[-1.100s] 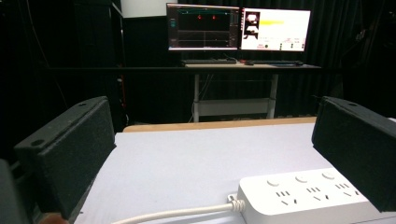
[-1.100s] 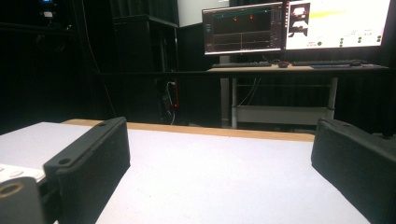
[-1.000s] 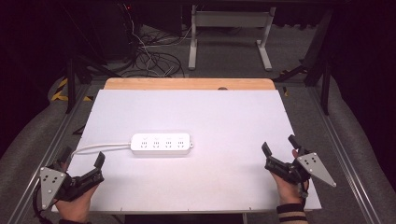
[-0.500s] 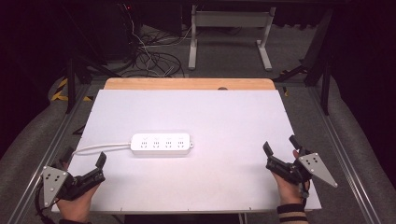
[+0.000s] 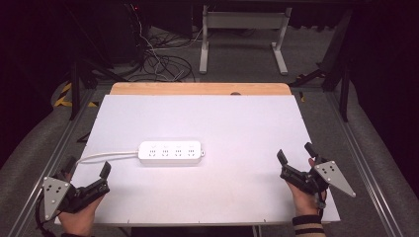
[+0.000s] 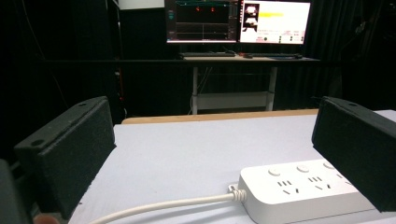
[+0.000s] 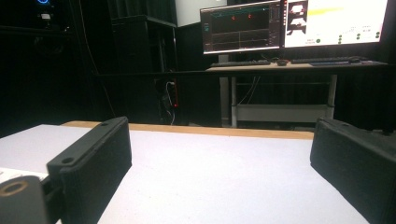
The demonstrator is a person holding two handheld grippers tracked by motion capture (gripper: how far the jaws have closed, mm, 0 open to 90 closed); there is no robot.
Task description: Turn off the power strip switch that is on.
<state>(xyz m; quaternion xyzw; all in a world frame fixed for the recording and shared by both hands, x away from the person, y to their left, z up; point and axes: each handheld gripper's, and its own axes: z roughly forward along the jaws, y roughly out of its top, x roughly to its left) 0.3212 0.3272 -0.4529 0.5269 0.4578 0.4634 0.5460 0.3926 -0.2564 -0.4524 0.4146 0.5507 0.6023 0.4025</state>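
A white power strip (image 5: 170,152) lies flat on the white table (image 5: 237,123), left of centre, with its white cable (image 5: 106,157) running off to the left edge. In the left gripper view the power strip (image 6: 303,189) and cable (image 6: 163,206) lie just ahead of the jaws, toward the right one. My left gripper (image 5: 87,170) rests at the near left corner, open and holding nothing. At the near right side my right gripper (image 5: 295,154) is open too, with bare table between its jaws. The left gripper (image 6: 219,154) and right gripper (image 7: 219,158) both show wide gaps.
A wooden strip (image 5: 197,89) borders the table's far edge. Beyond it stand a desk frame (image 5: 242,29) and loose cables (image 5: 158,59) on the floor. Monitors (image 7: 289,25) glow on a far desk. Metal rails (image 5: 365,163) run along both table sides.
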